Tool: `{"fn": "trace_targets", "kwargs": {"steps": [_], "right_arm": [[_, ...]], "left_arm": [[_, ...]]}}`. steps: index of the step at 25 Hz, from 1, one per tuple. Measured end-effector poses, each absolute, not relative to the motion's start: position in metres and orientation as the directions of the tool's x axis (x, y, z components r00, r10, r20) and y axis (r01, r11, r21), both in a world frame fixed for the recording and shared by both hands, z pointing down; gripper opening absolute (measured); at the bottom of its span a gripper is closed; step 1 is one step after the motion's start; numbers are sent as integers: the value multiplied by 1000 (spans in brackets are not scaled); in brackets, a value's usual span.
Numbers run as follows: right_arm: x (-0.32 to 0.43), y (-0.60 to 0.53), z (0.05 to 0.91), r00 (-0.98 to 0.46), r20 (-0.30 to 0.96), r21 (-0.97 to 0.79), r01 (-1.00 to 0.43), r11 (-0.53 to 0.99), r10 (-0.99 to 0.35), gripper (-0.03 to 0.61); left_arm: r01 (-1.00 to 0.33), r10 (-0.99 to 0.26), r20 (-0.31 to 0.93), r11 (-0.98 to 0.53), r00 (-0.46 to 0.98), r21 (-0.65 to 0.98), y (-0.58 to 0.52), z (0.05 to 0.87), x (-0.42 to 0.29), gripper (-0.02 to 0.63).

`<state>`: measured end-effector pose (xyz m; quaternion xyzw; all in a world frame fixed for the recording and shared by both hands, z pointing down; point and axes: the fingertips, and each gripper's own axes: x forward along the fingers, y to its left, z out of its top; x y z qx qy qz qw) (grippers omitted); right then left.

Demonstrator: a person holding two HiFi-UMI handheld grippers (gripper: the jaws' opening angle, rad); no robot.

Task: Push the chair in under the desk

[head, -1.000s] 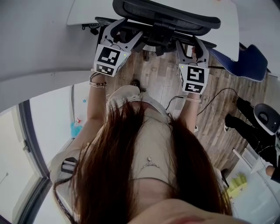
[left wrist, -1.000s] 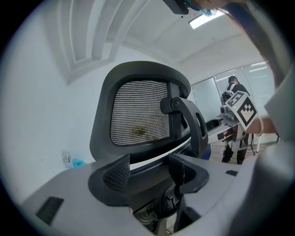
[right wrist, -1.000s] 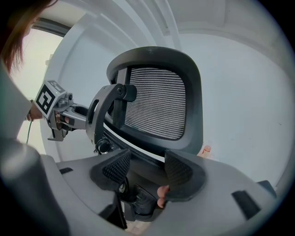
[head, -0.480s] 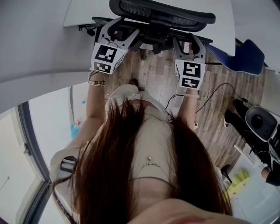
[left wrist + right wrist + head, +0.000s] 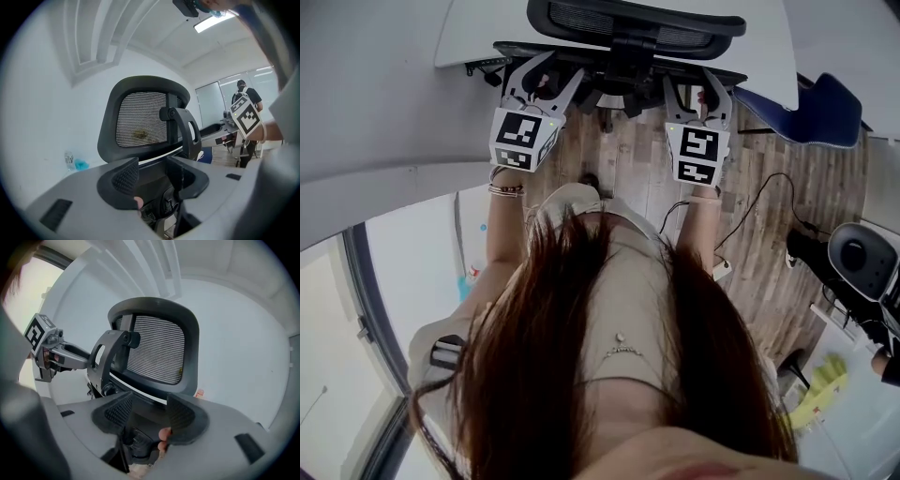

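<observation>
the left gripper (image 5: 548, 80) and right gripper (image 5: 697, 89), both with jaws spread wide and clasping nothing, sit against the back of the black mesh chair (image 5: 637, 21), whose seat lies under the white desk (image 5: 483, 28).

Both arms reach straight ahead, side by side, toward the near edge of the tabletop (image 5: 464, 36). The left gripper (image 5: 540, 82) is out front with its jaws spread wide, and the right gripper (image 5: 697, 92) sits level with it, jaws spread the same. The left forearm (image 5: 502, 234) and right forearm (image 5: 701, 230) are bare and run nearly parallel. The wrists look straight, and hair hides the elbows.
</observation>
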<state>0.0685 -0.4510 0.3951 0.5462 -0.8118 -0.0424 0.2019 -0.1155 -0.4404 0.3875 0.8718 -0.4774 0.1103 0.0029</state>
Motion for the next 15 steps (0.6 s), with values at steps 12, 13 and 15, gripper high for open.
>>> {"fn": "trace_targets", "kwargs": {"steps": [12,13,15], "right_arm": [[68,-422,384,-319,249,261,-887,380,-915,209],[68,-419,383,-320,247,258,-888,380,-915,207],[68,-413,380,-323,240,251,-890,380,-915,202]], "left_arm": [[-828,-833,167,-549,528,-118,-412,376,-107,140],[-828,-833,164,-548,528,-120,-409,374,-107,137],[-829,-836,164,-545,524,-124,-403,373,-107,133]]}}
